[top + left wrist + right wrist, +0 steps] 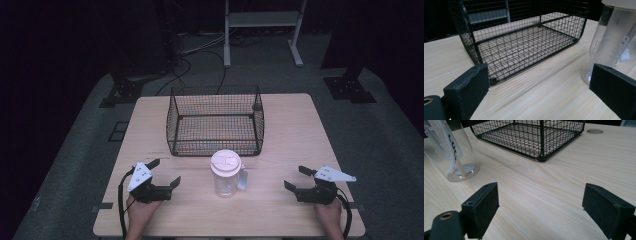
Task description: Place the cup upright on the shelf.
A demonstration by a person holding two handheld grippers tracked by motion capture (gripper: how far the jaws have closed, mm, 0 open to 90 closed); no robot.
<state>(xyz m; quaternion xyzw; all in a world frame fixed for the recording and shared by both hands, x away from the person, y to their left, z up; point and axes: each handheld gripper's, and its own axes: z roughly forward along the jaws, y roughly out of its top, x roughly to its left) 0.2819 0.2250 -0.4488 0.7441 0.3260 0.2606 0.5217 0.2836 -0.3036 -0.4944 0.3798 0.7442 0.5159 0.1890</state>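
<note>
Between the parted tongs [164, 173] [295, 178] stands the bottle [226, 173].

- Table [300, 125]: pale wood with a fine straight grain.
- Basket [215, 121]: black wire in a small square grid.
- Bottle [226, 182]: clear plastic with a pale pink lid [226, 162]; dark lettering runs up its wall in the right gripper view.
- Left gripper [167, 173] and right gripper [295, 178]: black, each topped by a light grey plate.
- Floor [380, 140]: grey.
</note>
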